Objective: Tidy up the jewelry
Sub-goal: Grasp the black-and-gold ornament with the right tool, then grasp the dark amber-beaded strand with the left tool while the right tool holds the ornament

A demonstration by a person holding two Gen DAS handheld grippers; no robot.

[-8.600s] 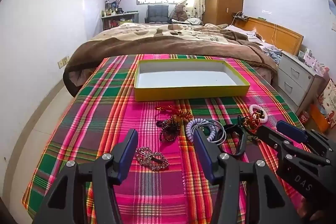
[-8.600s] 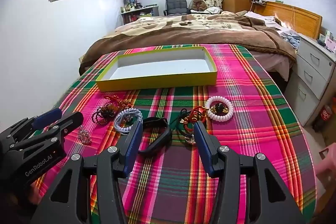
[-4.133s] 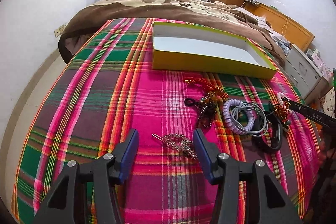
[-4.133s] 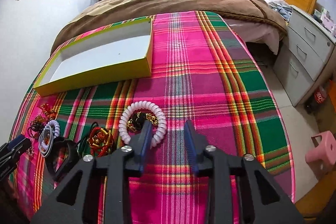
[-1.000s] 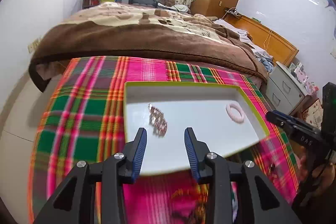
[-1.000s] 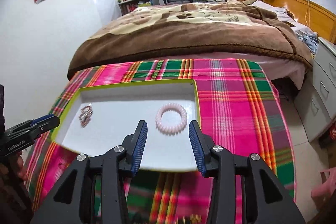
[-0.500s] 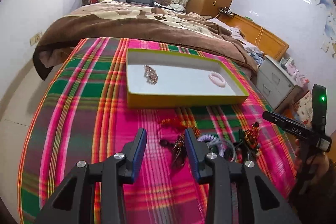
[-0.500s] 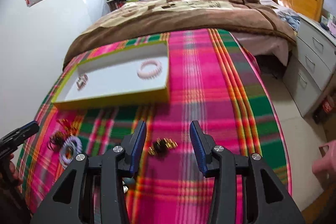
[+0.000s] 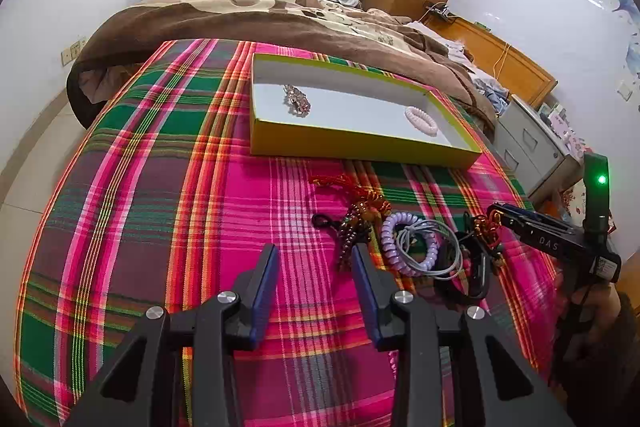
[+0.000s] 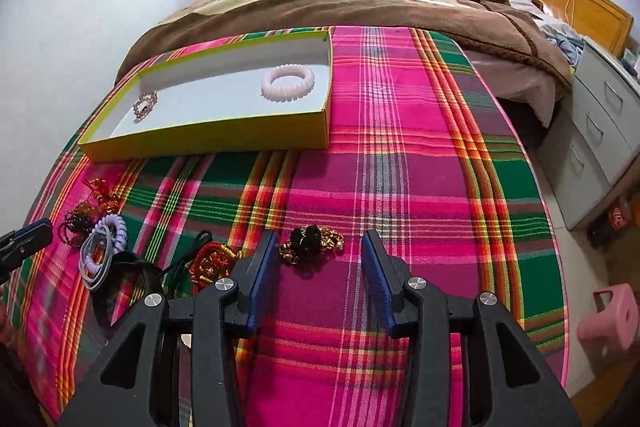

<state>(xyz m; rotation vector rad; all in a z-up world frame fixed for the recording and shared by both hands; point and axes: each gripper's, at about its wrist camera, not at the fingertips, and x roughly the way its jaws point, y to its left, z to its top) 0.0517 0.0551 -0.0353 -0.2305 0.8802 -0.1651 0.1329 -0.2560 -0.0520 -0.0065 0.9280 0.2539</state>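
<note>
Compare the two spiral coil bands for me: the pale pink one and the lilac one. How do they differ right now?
The pale pink coil band already lies inside the yellow box, alone on its white floor; the lilac coil band is still out on the plaid cloth. The pink one lies free of other pieces, while the lilac one has a thin grey elastic loop lying across it and dark beads beside it. Both are spiral coil rings lying flat.

A plaid cloth (image 10: 400,155) in pink, green and purple covered the table. On it, toward twelve o'clock, sat a shallow yellow box (image 10: 208,141). Toward seven o'clock lay a red cord knot (image 10: 210,261), a lilac coil band (image 10: 110,227) and dark beads (image 10: 76,221); at six, a black-and-gold piece (image 10: 310,243).
</note>
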